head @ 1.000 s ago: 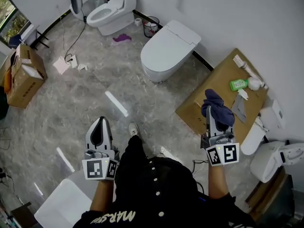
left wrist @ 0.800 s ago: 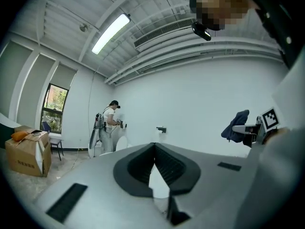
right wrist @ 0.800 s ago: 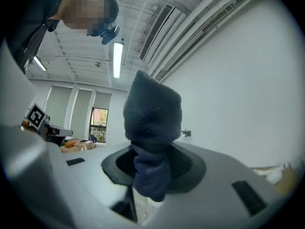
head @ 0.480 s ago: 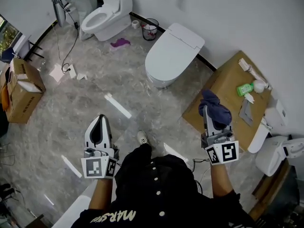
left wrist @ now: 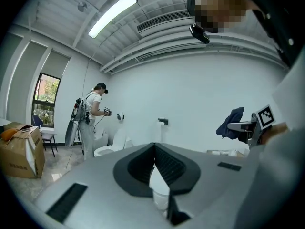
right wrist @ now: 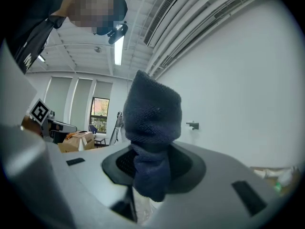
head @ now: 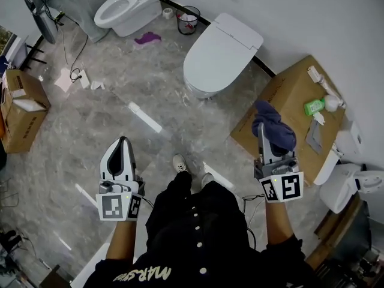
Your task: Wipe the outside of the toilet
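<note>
Here, from my remote seat: the grey marble floor (head: 120, 95) lies open between the operator's shoes and the front of the closed white toilet (head: 219, 56), the widest free stretch in the head view. The toilet's back sits against the white wall. A flat carton (head: 282, 104) angles in on its right, leaving only a narrow strip of floor between the two. A second toilet (head: 123, 8), lid up, stands at the frame's top edge, and a brown box (head: 21, 110) marks the left edge. A small bin (head: 188, 20) stands by the wall between the toilets, with a purple rag (head: 147, 38) on the floor near it.

The right gripper (head: 264, 138) hangs over the carton's near corner, its jaws clamped on a dark blue cloth (head: 273, 128) that bunches above them (right wrist: 152, 118). The left gripper (head: 122, 141) hovers over bare floor, well apart from the toilet, its jaws pressed together with nothing between them (left wrist: 153, 147).

Against the frame a second ago, both toilets sit higher in the head view, the left gripper lower and farther left, and the cloth is in the same grip.
</note>
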Motion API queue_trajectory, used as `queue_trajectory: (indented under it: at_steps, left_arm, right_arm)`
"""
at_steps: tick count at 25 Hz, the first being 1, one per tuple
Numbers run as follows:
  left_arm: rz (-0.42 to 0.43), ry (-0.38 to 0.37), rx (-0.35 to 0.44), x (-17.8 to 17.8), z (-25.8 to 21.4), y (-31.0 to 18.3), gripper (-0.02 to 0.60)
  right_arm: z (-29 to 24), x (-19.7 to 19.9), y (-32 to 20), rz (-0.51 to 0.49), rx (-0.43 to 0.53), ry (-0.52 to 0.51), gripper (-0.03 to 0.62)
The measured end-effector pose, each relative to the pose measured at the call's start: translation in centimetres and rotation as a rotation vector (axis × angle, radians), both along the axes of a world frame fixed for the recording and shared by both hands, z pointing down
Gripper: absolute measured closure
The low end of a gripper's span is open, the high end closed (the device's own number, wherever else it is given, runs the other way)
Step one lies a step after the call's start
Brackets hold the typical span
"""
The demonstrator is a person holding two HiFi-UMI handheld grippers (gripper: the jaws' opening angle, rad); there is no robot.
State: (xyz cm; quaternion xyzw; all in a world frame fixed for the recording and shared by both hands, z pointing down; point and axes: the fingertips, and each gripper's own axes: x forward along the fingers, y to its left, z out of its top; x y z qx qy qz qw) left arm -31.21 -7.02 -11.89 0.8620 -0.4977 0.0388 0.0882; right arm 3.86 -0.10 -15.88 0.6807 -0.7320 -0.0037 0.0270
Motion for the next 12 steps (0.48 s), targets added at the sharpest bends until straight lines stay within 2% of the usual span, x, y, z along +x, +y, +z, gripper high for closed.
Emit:
queue_trajectory:
  at_steps: [12]
  left_arm:
    - [-0.003, 0.0, 0.032, 7.0, -1.7, 2.9, 0.571]
  right_arm:
    - [0.6, 5.6, 3.3, 0.01, 0.025, -0.039, 0.47]
